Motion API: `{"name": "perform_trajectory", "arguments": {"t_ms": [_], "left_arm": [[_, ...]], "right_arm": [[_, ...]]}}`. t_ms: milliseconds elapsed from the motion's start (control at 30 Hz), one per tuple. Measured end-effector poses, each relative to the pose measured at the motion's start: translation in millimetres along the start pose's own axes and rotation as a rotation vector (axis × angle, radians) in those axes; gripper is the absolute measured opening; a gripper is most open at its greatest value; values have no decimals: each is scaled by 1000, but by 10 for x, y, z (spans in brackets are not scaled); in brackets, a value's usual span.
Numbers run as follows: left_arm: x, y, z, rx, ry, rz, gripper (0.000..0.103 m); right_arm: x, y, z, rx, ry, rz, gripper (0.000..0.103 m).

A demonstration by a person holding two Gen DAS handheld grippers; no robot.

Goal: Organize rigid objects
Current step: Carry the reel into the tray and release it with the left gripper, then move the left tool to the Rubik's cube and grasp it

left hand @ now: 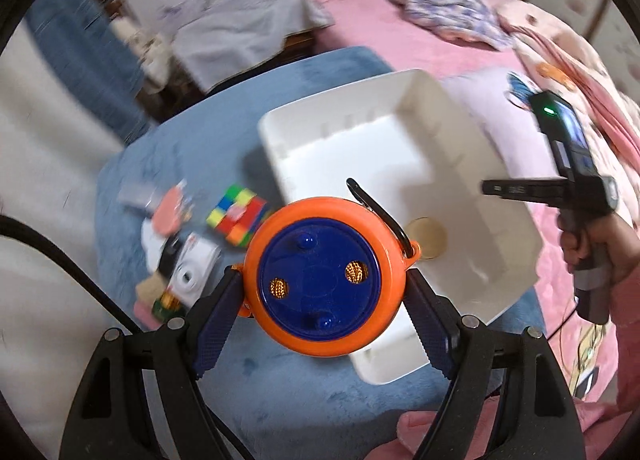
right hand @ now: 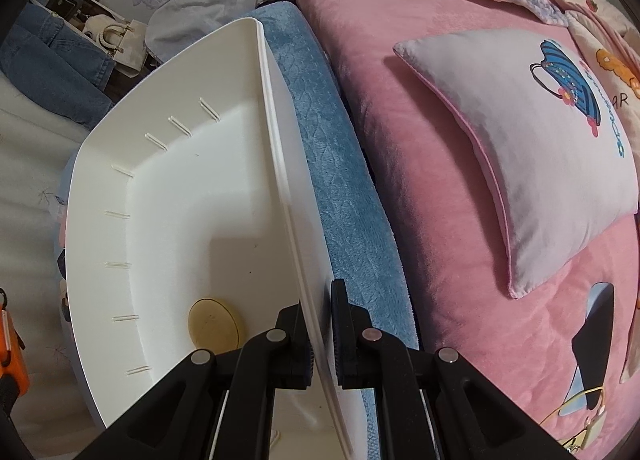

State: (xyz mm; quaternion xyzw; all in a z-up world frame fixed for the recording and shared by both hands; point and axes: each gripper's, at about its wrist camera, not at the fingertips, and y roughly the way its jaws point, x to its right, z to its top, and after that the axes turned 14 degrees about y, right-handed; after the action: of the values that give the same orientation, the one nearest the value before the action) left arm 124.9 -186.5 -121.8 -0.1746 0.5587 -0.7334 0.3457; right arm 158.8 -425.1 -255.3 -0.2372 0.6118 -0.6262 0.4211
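Currently my left gripper (left hand: 325, 284) clamps the orange reel (left hand: 320, 276) at its sides, held above the blue mat (left hand: 200, 140) by the white bin (left hand: 400, 164). Right gripper (right hand: 320, 336) is pinched shut on the bin's wall.

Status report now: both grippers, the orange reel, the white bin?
Left gripper shut on orange reel, beside white bin. Right gripper shut on bin wall. Only a yellow disc inside; nothing blocking.
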Motion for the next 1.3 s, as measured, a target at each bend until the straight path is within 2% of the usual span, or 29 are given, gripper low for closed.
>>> {"name": "perform_trajectory", "arguments": {"t_ms": [300,533,900,1100,1300], "left_arm": [[469,279,254,-14,189,-74,82],[688,537,296,-58,263,-89,82],[584,577,221,-61,200,-94,83],[451,397,239,17,139,-91,86],[268,269,199,52,77,-75,86]], "right_arm": [[-23,-6,6,7,-9,-8,7],[-7,-8,22,11,10,-7,7],[8,-8,-5,18,24,-8,7],[-4,-3,-6,17,20,-14,7],[-15,2,-14,19,20,-25,7]]}}
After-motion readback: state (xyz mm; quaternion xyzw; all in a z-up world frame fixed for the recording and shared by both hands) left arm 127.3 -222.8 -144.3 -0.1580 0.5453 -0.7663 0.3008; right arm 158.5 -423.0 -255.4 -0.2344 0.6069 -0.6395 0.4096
